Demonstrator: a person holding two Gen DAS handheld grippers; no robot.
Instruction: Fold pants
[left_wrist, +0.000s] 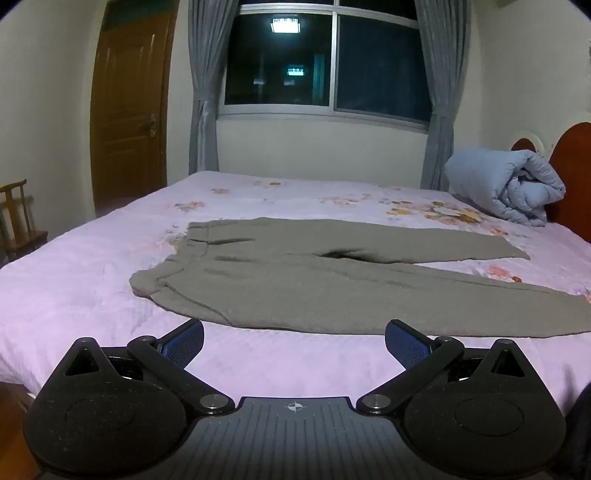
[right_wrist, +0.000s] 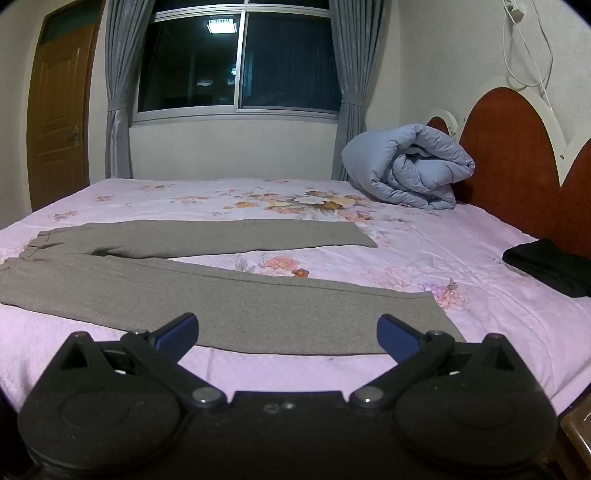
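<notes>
Since the pants (left_wrist: 295, 280) are a soft, light knit with no stiffness of their own, I judge they will sag and drag wherever I lift them, so I should pinch them at firm edges: the waistband (left_wrist: 195, 240) on the left, the hem (right_wrist: 436, 314) on the right; a mid-leg pinch would likely only bunch the cloth. They lie spread flat on the bed (left_wrist: 74, 295), over a pink flowered sheet; grey-brown, waist to the left, the two legs running rightward and parted in a narrow V, the near leg close to the bed's front edge, the far leg ending short of a rolled blue quilt (right_wrist: 406, 170). My left gripper (left_wrist: 294, 338) hovers near the waist end with its jaws wide and holding nothing; my right gripper (right_wrist: 288, 334) hovers by the near leg's hem, jaws wide and likewise empty; neither touches the cloth.
</notes>
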